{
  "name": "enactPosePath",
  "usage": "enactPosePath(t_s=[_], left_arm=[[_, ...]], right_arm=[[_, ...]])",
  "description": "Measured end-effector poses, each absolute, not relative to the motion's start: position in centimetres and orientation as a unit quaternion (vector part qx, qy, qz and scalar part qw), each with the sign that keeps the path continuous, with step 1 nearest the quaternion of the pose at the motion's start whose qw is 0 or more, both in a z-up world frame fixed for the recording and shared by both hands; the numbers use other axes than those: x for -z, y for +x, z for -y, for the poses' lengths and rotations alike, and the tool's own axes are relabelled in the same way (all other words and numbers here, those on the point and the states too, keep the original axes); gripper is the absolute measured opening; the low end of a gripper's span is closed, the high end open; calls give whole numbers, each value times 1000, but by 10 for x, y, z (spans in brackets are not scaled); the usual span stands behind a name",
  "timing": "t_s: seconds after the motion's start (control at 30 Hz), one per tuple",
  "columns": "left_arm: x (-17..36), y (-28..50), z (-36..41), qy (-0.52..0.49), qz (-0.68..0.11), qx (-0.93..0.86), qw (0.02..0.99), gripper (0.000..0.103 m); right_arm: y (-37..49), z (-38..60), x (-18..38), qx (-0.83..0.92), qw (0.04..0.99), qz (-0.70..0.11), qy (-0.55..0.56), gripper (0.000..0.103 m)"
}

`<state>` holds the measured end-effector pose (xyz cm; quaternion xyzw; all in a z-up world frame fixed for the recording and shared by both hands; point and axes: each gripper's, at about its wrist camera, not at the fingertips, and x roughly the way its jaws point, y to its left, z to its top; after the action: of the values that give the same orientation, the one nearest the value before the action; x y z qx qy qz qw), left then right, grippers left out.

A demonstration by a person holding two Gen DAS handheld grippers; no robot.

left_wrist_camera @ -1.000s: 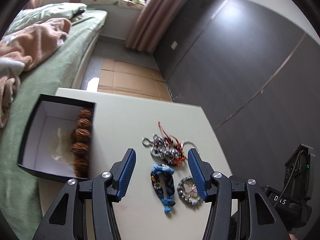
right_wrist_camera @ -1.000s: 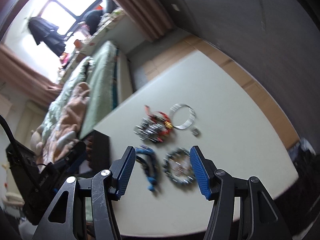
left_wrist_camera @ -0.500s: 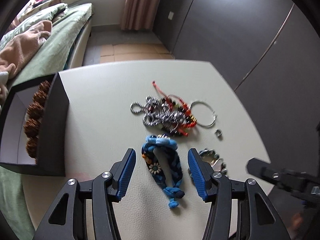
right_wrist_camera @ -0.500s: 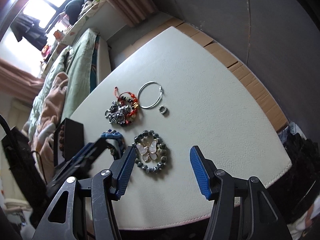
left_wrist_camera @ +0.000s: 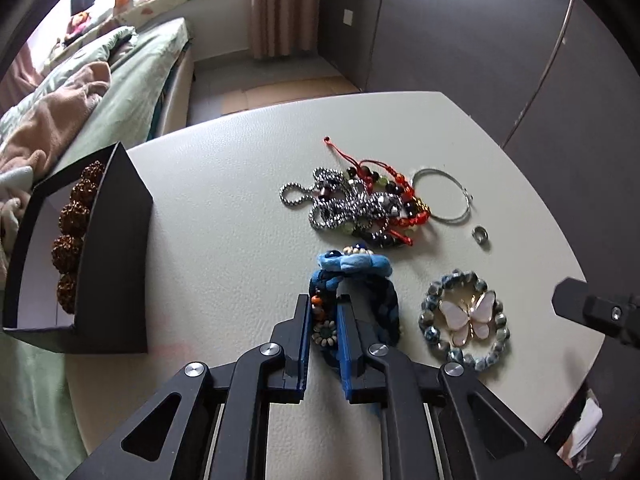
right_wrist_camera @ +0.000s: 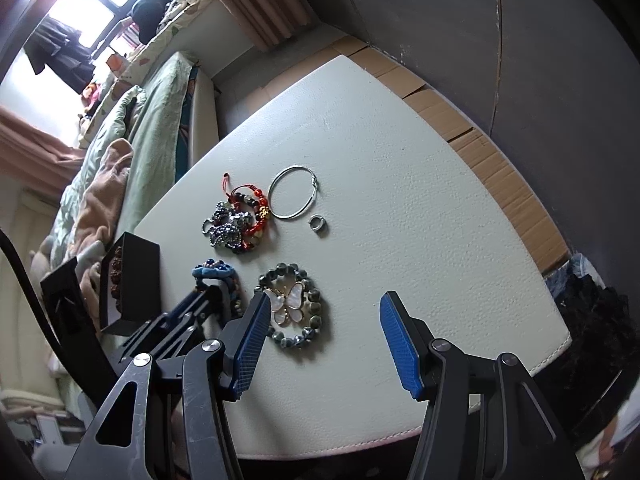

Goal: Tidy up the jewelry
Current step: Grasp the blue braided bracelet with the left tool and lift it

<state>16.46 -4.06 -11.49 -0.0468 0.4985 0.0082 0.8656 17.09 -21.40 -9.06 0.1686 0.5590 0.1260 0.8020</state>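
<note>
A home bedroom — bed [left_wrist_camera: 132,80] with rumpled bedding, curtains [left_wrist_camera: 280,4], window [right_wrist_camera: 80,12].

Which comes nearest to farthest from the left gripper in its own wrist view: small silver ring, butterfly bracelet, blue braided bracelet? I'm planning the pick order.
1. Blue braided bracelet: clamped between the left gripper fingers.
2. Butterfly bracelet: just right of it.
3. Small silver ring: farther ahead, to the right.

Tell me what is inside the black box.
The black box holds a row of five brown, bumpy beads along its near wall, against a white lining. That wall hides the floor below the beads, and the box's far side lies outside the view.
</note>
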Motion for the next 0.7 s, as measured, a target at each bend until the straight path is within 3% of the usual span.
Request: enactPosePath(t_s=[0.53, 0.63, 0.7], left_arm=[[75, 151, 22, -100, -451, 18, 887, 11], [70, 149, 15, -113, -447, 21, 887, 11], [68, 147, 11, -119, -443, 20, 888, 11]], right_arm=[[174, 210, 101, -134, 795, -571, 156, 57], [175, 201, 105, -134, 796, -574, 139, 47], [177, 195, 109, -135, 793, -580, 131, 32]])
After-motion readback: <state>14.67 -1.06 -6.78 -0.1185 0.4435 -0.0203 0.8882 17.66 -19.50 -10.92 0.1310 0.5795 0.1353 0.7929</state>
